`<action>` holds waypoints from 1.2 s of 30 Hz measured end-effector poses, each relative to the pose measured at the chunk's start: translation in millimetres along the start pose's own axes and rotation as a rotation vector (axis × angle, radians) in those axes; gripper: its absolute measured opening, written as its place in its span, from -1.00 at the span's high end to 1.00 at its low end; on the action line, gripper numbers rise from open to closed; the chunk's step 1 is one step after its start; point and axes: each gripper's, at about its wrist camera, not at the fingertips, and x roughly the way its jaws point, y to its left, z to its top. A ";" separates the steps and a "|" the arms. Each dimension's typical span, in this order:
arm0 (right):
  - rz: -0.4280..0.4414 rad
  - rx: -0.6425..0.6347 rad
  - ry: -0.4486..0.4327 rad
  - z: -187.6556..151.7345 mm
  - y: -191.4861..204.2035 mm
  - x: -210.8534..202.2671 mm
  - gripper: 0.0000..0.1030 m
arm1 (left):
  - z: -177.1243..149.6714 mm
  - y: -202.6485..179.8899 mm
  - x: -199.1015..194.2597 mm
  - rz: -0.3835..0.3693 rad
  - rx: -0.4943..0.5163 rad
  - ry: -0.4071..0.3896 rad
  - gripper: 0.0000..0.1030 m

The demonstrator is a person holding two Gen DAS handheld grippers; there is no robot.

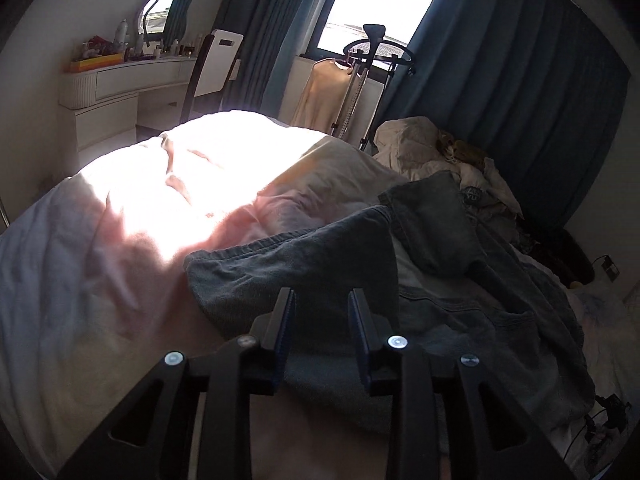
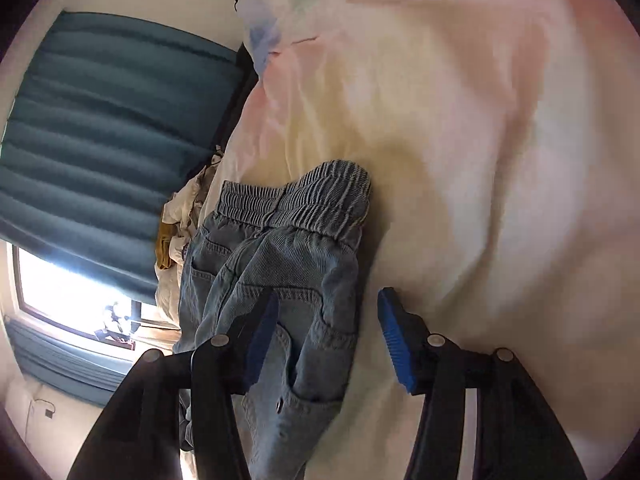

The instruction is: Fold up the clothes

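Both tongs apart, gripping nothing: left tongs (image 1: pixel 322 300) narrow, right tongs (image 2: pixel 328 300) wider. Best to nip the jeans (image 2: pixel 280 264) ahead by the waistband (image 2: pixel 296 204); smooth flat on the bed (image 2: pixel 480 140).

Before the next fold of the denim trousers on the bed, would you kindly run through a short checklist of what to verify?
1. Left tool free of cloth: ok; its jaws stand apart, with nothing pinched between them.
2. Right tool free of cloth: ok; jaws apart, and the denim trousers lie under the gap, not gripped.
3. Elastic waistband in view for a grasp: ok.
4. Trousers lying flat: not ok; the fabric is bunched and creased.
5. Bare bedsheet beside the trousers: ok in the right wrist view.
6. Pile of other clothes apart from the trousers: cannot tell.
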 end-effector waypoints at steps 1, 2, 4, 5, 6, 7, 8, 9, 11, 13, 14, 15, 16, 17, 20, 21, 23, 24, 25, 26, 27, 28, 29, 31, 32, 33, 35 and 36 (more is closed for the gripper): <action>0.008 -0.030 0.010 3.9 3.4 8.7 -0.02 | -2.2 -6.2 4.1 -0.010 0.014 0.009 0.45; 0.002 -0.076 0.014 7.0 9.5 16.6 -0.02 | -4.8 -12.0 9.1 -0.021 0.026 0.021 0.45; -0.044 -0.176 0.011 11.0 23.8 31.9 -0.02 | -10.4 -23.8 19.6 -0.044 0.052 0.045 0.45; -0.072 -0.196 0.002 11.1 28.5 38.0 0.00 | -13.3 -30.1 24.4 -0.055 0.066 0.059 0.45; -0.100 -0.215 -0.006 11.4 33.0 44.1 0.12 | -16.2 -36.3 28.6 -0.064 0.081 0.072 0.45; -0.124 -0.205 -0.009 12.6 33.7 49.6 0.34 | -19.0 -43.0 32.3 -0.070 0.100 0.083 0.45; -0.124 -0.194 -0.006 13.8 36.2 51.3 0.48 | -20.6 -48.0 35.2 -0.075 0.112 0.091 0.45; -0.124 -0.186 -0.005 14.9 39.0 52.6 0.77 | -22.3 -52.9 38.2 -0.081 0.125 0.100 0.45; -0.147 -0.246 -0.069 14.4 58.4 42.5 0.83 | -24.9 -60.2 42.9 -0.087 0.140 0.113 0.45; -0.160 -0.308 -0.153 15.1 84.9 23.5 0.85 | -26.7 -64.9 46.6 -0.087 0.145 0.122 0.45; -0.147 -0.329 -0.185 15.6 96.5 13.6 0.85 | -27.7 -66.6 47.8 -0.087 0.149 0.125 0.45; -0.142 -0.348 -0.209 17.0 109.4 5.9 0.86 | -28.8 -67.9 48.7 -0.085 0.152 0.127 0.45; -0.137 -0.366 -0.233 18.4 122.3 -1.9 0.86 | -30.1 -68.9 49.4 -0.083 0.154 0.128 0.45; -0.127 -0.376 -0.259 20.1 132.9 -10.0 0.86 | -31.1 -69.8 50.2 -0.078 0.158 0.127 0.45; -0.112 -0.401 -0.326 31.3 156.3 -31.2 0.86 | -31.0 -68.5 54.8 -0.072 0.151 0.143 0.45; -0.114 -0.390 -0.344 38.6 158.1 -38.7 0.86 | -30.6 -67.6 55.8 -0.075 0.147 0.145 0.45; -0.123 -0.373 -0.379 53.7 159.6 -50.8 0.86 | -29.7 -65.8 58.0 -0.079 0.139 0.151 0.45; -0.149 -0.377 -0.400 60.1 157.4 -55.5 0.86 | -30.0 -64.7 59.8 -0.080 0.137 0.158 0.45; -0.172 -0.377 -0.420 66.8 151.8 -59.1 0.86 | -30.3 -63.6 61.6 -0.080 0.135 0.164 0.45; -0.197 -0.378 -0.440 73.5 145.8 -62.4 0.86 | -30.5 -62.5 63.4 -0.081 0.132 0.171 0.45; -0.236 -0.385 -0.443 79.0 134.7 -61.8 0.86 | -31.1 -61.5 65.5 -0.081 0.131 0.179 0.45; -0.264 -0.378 -0.426 82.3 118.7 -58.5 0.86 | -32.2 -61.3 68.0 -0.079 0.133 0.186 0.45; -0.292 -0.370 -0.408 85.3 102.5 -55.1 0.86 | -33.3 -61.0 70.6 -0.076 0.135 0.192 0.45; -0.347 -0.327 -0.358 81.1 64.1 -42.2 0.85 | -36.1 -60.9 77.8 -0.052 0.146 0.214 0.45; -0.374 -0.307 -0.334 78.8 45.3 -35.8 0.85 | -38.2 -60.3 81.7 -0.041 0.150 0.227 0.45; -0.396 -0.306 -0.321 73.6 32.4 -29.1 0.84 | -40.2 -58.8 85.7 -0.039 0.149 0.241 0.45; -0.439 -0.303 -0.296 63.3 7.1 -16.0 0.78 | -42.9 -56.8 93.9 -0.032 0.149 0.269 0.45; -0.436 -0.311 -0.309 58.6 3.0 -15.9 0.77 | -44.3 -55.6 96.9 -0.023 0.148 0.278 0.45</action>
